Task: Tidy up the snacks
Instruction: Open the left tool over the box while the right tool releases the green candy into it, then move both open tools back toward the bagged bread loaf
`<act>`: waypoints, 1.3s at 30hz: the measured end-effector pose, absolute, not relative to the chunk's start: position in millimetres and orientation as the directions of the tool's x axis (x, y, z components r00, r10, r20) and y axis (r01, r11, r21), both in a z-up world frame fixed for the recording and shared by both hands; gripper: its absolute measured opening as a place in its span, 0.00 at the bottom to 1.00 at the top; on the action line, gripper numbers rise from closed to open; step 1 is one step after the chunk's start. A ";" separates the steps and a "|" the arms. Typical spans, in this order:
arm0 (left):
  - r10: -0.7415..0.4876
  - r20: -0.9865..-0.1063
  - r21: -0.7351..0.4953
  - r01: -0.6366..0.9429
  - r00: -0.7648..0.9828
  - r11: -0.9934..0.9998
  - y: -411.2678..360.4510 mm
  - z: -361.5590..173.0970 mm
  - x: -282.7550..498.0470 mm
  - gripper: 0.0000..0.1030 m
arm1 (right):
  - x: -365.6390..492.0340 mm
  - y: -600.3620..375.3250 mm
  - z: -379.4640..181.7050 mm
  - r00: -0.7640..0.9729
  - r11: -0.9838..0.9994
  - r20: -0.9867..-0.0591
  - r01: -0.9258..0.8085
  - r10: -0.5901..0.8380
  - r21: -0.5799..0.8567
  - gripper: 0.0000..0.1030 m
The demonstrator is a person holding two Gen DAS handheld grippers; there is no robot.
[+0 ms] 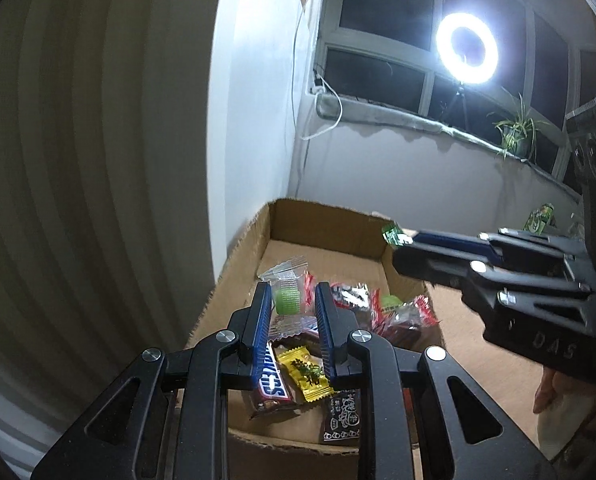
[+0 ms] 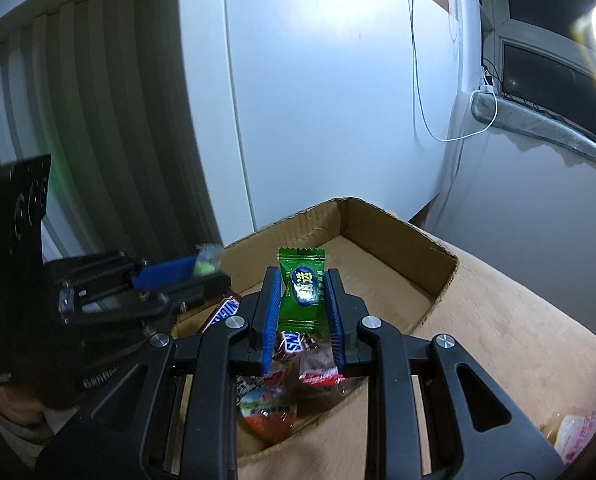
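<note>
At the left, the left gripper (image 1: 290, 292) hovers over the near left part of an open cardboard box (image 1: 253, 236) on the wooden worktop (image 1: 498, 344); its jaws stand narrow, pinching a clear-wrapped green candy (image 1: 285, 294). Below it in the box lie a Snickers bar (image 1: 271, 380), a yellow sachet (image 1: 306, 374) and a black printed packet (image 1: 340, 416), with red-wrapped sweets (image 1: 410, 316) further right. At the right, the right gripper (image 2: 302, 280) reaches over the box's near end, its jaws closed on a green wrapped candy (image 2: 302, 284) held upright. A pink-wrapped snack (image 2: 578, 436) lies on the worktop at the near right.
</note>
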State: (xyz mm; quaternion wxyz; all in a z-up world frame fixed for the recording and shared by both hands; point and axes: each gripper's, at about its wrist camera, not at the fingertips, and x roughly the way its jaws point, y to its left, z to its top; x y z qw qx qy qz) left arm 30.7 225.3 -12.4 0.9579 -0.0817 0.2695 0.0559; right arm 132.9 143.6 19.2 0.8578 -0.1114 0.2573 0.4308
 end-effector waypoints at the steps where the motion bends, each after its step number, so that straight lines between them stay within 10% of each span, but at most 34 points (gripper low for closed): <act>1: 0.058 -0.534 -0.129 -0.149 0.844 0.980 225.0 -15.6 33.7 0.20 | 136.2 145.0 18.2 0.495 0.604 -0.540 -0.796 0.681 0.031 0.22; 6: 0.033 -0.561 -0.143 -0.136 0.827 0.980 222.7 -25.5 40.4 0.20 | 151.0 154.8 10.2 0.482 0.600 -0.557 -0.799 0.676 0.035 0.24; 8: 0.024 -0.584 -0.137 -0.128 0.812 0.982 220.4 -29.4 43.3 0.27 | 154.6 156.5 4.6 0.476 0.603 -0.582 -0.797 0.659 0.030 0.45; 10: 0.044 -0.583 -0.128 -0.145 0.811 0.981 220.2 -31.4 40.9 0.71 | 150.0 145.2 5.3 0.494 0.619 -0.560 -0.784 0.665 0.044 0.51; 11: 0.054 -0.574 -0.127 -0.154 0.817 0.980 221.0 -31.7 37.8 0.77 | 148.7 140.6 5.5 0.498 0.625 -0.556 -0.779 0.665 0.050 0.52; 15: 0.083 -0.569 -0.133 -0.191 0.818 0.972 229.8 -30.4 25.2 0.79 | 140.2 122.2 5.9 0.522 0.651 -0.539 -0.756 0.661 0.067 0.56; 23: 0.107 -0.546 -0.127 -0.209 0.831 0.970 234.3 -19.8 8.8 0.89 | 108.1 80.9 19.0 0.656 0.737 -0.402 -0.672 0.639 0.074 1.00; 39: 0.131 -0.542 -0.160 -0.255 0.830 0.954 195.4 3.1 8.4 0.99 | 80.3 -0.1 19.4 0.729 0.810 -0.396 -0.583 0.559 0.070 1.00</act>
